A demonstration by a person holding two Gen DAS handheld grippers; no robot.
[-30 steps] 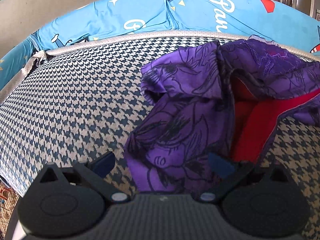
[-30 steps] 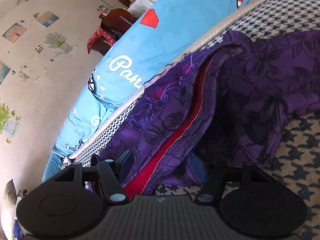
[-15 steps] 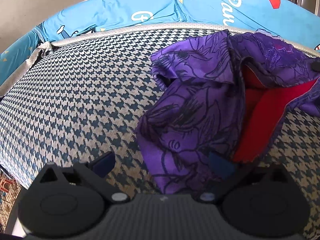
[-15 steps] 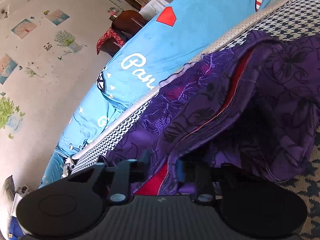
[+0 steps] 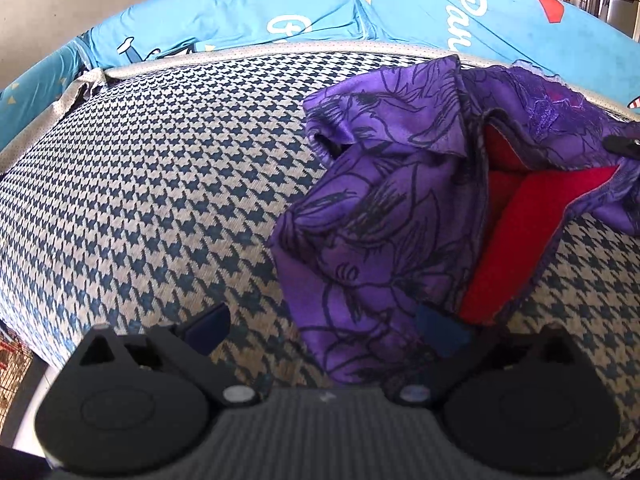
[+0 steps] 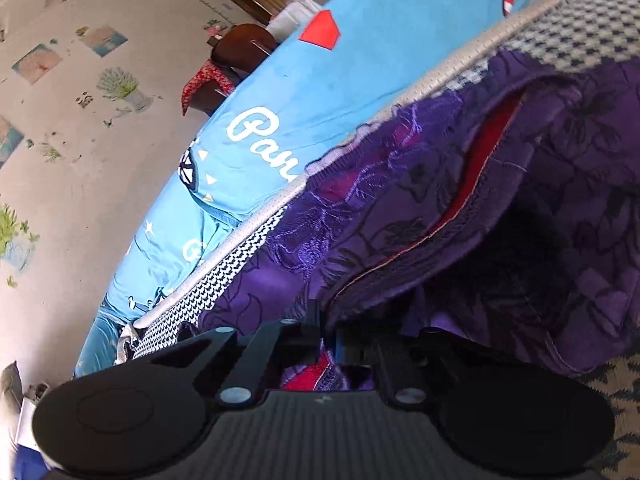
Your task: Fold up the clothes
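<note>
Houndstooth-covered cushion [image 5: 152, 184], navy on cream, edged by grey piping; blue printed sheet [image 5: 248, 16] behind it. Purple garment [image 5: 384, 216] with black line drawings and a red lining lies crumpled on the cushion's right half. Left gripper [image 5: 324, 326] low at the near hem, fingers spread wide, cloth lying between them but not pinched. Right gripper [image 6: 328, 334] clamped on a fold of the garment's edge, fabric draped over it. Wall with flower stickers [image 6: 120, 86] beyond.

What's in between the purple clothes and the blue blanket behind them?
In the left wrist view, a pale dotted edge strip runs between the purple garment and the blue blanket.
</note>
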